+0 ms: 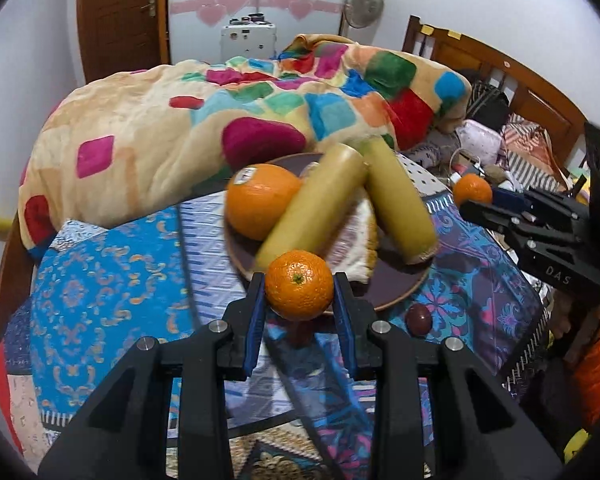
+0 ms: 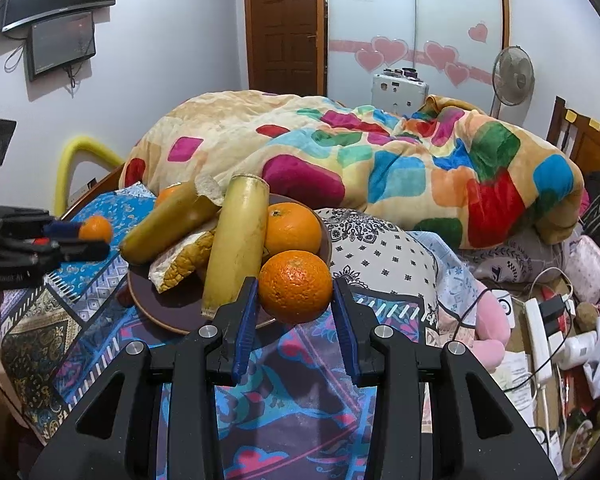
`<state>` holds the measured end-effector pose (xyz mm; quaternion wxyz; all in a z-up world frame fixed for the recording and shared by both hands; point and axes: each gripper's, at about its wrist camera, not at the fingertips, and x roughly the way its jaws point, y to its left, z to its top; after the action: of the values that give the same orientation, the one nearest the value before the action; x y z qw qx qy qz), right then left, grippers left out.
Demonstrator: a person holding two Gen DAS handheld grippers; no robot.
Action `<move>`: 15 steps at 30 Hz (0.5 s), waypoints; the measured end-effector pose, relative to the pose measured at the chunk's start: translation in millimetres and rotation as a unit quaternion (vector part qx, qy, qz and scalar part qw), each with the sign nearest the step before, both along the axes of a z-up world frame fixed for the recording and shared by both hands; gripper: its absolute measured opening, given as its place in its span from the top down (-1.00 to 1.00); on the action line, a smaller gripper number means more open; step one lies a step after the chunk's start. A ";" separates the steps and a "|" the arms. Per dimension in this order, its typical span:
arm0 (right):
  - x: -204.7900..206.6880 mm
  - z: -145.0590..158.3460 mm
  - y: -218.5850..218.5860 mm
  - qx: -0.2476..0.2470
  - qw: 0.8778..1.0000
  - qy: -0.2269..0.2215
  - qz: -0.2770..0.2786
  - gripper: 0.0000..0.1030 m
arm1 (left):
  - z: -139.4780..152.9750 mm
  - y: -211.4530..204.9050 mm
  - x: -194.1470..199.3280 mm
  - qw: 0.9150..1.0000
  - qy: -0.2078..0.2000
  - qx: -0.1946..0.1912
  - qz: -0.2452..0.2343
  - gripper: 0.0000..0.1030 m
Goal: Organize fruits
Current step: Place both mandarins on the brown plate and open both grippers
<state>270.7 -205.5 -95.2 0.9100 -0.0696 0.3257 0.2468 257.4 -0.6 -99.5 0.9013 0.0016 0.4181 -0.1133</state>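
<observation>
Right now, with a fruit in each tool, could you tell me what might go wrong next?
1. The plate is crowded: two yellow stalks lean across an orange and a peel piece. Adding fruit could topple the pile.
2. The left tool and right tool each pinch a round mandarin by narrow pads; either could slip out.
3. A small dark fruit lies near the plate and could get knocked.

mandarin skin glossy, dimpled; plate smooth, dull sheen; claw matt black plastic, blue ribbed pads; blanket plush cloth; headboard varnished wood.
</observation>
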 end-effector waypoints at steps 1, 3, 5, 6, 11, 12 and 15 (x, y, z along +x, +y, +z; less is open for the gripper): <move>-0.6 0.5 -0.4 0.000 1.000 -0.001 0.000 0.35 | -2.9 -5.8 0.5 1.000 0.000 0.005 -0.006 0.37; -0.2 0.3 0.1 -0.001 1.000 -0.002 0.001 0.35 | -8.8 -14.8 1.7 1.000 0.001 0.014 -0.014 0.37; 1.9 -1.2 1.9 -0.008 1.000 -0.001 0.002 0.35 | -13.1 -20.6 3.2 1.000 0.001 0.020 -0.018 0.37; 2.2 -1.9 3.2 -0.011 1.000 0.000 0.003 0.35 | -15.2 -22.9 3.9 1.000 0.002 0.021 -0.019 0.37; 17.8 -15.6 14.8 -0.033 0.999 0.019 0.005 0.35 | -25.8 -27.7 11.4 0.999 0.013 0.019 -0.021 0.37; 20.1 -17.2 16.0 -0.035 0.999 0.024 0.005 0.35 | -27.2 -28.4 12.7 0.999 0.015 0.020 -0.022 0.37; 31.8 -26.5 20.9 -0.044 0.998 0.041 0.004 0.35 | -29.6 -30.5 14.5 0.999 0.015 0.022 -0.025 0.37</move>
<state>302.5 -184.6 -121.7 0.8909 -0.1004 0.3731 0.2388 271.9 -31.1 -129.1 0.8915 0.0297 0.4340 -0.1264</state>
